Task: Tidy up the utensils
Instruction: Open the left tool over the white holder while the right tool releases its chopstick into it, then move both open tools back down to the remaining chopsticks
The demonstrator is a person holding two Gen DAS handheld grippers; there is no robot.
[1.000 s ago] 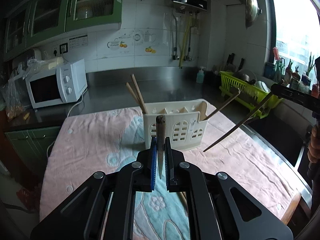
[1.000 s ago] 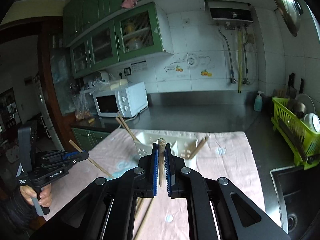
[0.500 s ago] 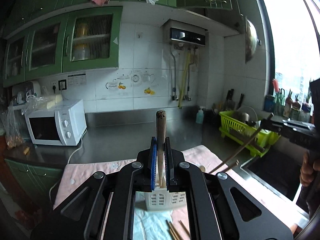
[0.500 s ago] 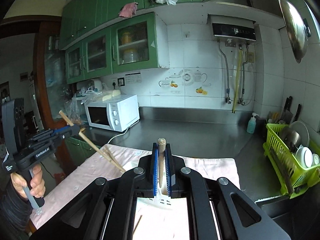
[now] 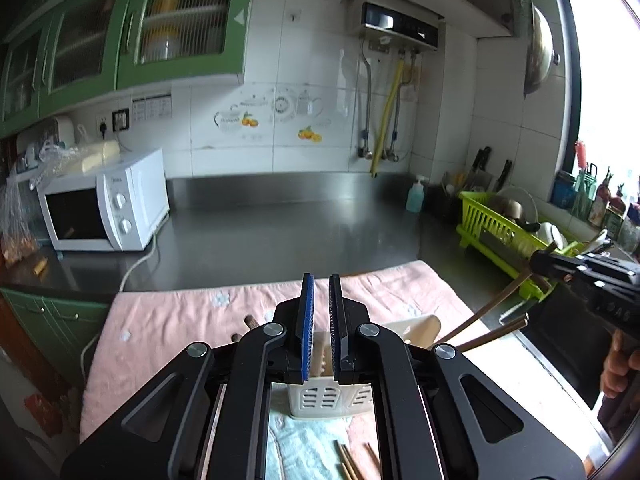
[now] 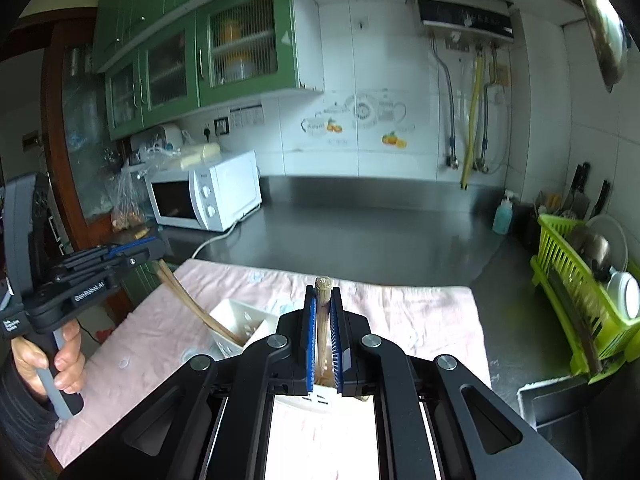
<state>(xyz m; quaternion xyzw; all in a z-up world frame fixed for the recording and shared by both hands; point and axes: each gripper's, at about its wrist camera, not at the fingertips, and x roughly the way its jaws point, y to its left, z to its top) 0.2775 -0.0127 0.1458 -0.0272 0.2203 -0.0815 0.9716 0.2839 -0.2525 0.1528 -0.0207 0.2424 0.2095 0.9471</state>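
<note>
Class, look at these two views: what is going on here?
A person, a gripper in each hand, is sorting utensils into a white utensil holder on a pink towel. The right gripper is clamped on a pair of chopsticks angled toward the holder. The left gripper has its jaws opening over the holder, nothing visibly gripped. More loose chopsticks lie on the towel.

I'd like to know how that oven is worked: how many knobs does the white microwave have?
2. Both are on the microwave's front panel, right of its door: the upper knob directly above the lower knob.
</note>
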